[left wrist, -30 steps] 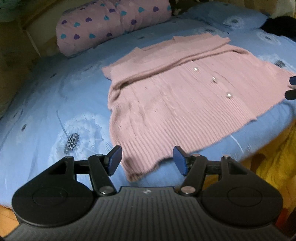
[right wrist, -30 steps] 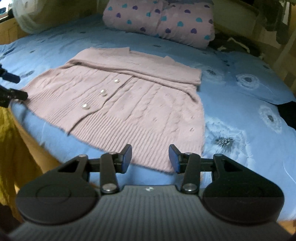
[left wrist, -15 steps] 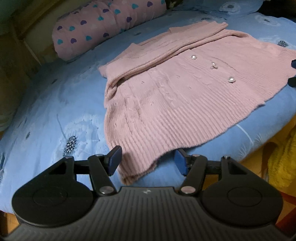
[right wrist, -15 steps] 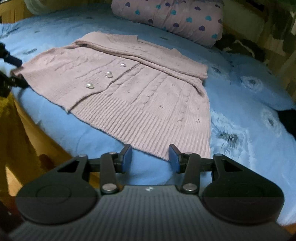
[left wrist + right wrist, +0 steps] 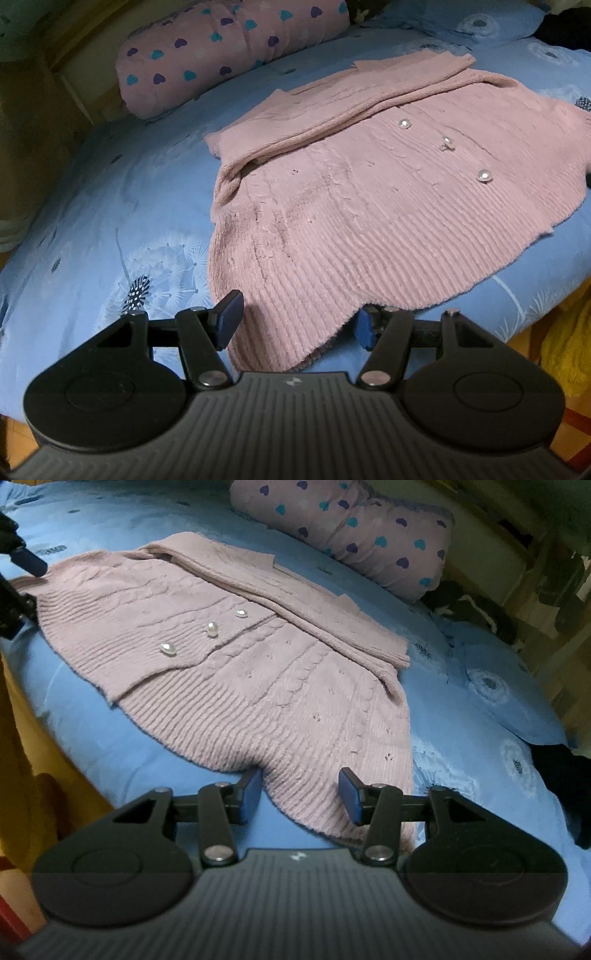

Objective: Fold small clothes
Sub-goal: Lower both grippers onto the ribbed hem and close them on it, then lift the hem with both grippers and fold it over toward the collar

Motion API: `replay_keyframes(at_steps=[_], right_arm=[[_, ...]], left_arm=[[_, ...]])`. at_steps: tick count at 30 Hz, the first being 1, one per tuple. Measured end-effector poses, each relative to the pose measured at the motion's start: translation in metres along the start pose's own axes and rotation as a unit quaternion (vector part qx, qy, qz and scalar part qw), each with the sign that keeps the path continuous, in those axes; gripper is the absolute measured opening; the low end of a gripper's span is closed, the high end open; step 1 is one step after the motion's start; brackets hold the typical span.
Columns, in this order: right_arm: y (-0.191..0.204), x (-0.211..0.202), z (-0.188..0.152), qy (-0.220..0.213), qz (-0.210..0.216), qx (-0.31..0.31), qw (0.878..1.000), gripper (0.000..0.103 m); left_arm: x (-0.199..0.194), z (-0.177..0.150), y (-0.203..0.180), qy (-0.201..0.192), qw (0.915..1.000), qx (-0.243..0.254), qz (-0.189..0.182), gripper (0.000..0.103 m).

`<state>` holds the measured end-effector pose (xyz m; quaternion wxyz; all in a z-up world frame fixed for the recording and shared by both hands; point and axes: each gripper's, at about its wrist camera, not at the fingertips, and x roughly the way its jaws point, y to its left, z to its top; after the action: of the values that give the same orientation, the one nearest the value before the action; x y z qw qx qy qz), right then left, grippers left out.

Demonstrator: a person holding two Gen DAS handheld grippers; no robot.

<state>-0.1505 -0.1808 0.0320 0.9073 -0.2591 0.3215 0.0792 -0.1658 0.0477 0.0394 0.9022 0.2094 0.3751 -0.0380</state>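
Note:
A pink knitted cardigan (image 5: 369, 206) with three pearl buttons lies flat on the blue bed, sleeves folded across its top; it also shows in the right wrist view (image 5: 236, 672). My left gripper (image 5: 297, 319) is open, its jaws straddling the cardigan's ribbed hem corner. My right gripper (image 5: 301, 794) is open too, jaws on either side of the opposite hem corner. Neither holds the fabric. The left gripper's tip (image 5: 26, 559) shows at the far left edge of the right wrist view.
A blue bedsheet (image 5: 122, 229) with dandelion prints covers the bed. A pink bolster pillow (image 5: 221, 48) with heart prints lies at the head of the bed (image 5: 354, 528). Dark clothing (image 5: 561, 775) lies at the right. Yellow fabric (image 5: 565, 343) hangs below the bed edge.
Both grippers have moved forward and lower toward the cardigan's hem, so its two lower corners now sit between the open jaws. The cardigan has not moved.

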Motion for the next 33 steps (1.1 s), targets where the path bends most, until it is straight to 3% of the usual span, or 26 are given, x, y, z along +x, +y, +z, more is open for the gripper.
replay_keyframes(at_steps=[6,18,24,26,29,30,33], right_arm=[[0.004,0.0,-0.002,-0.009,0.005,-0.018,1.0,0.049],[-0.012,0.018,0.001,-0.016,0.026,0.079,0.996,0.047],[-0.017,0.021,0.0,-0.016,0.042,0.113,0.993,0.037],[-0.016,0.021,0.0,-0.018,0.043,0.114,0.992,0.024],[-0.014,0.019,0.002,-0.022,0.039,0.108,0.993,0.015],[-0.014,0.019,0.002,-0.024,0.037,0.107,0.993,0.015],[-0.016,0.016,0.003,-0.032,0.035,0.115,0.992,0.013]], left_arm=[[0.003,0.001,0.0,-0.004,1.0,-0.008,0.002,0.067],[0.009,0.002,0.004,0.002,0.9993,-0.038,0.001,0.067],[0.009,0.001,0.003,-0.008,0.9989,-0.045,0.008,0.067],[0.009,0.0,0.001,-0.014,0.9988,-0.046,0.008,0.061],[0.008,0.0,0.004,-0.016,0.9977,-0.064,-0.015,0.035],[0.007,0.001,0.004,-0.016,0.9974,-0.068,-0.017,0.024],[0.005,0.006,0.005,-0.023,0.9969,-0.074,-0.014,0.013]])
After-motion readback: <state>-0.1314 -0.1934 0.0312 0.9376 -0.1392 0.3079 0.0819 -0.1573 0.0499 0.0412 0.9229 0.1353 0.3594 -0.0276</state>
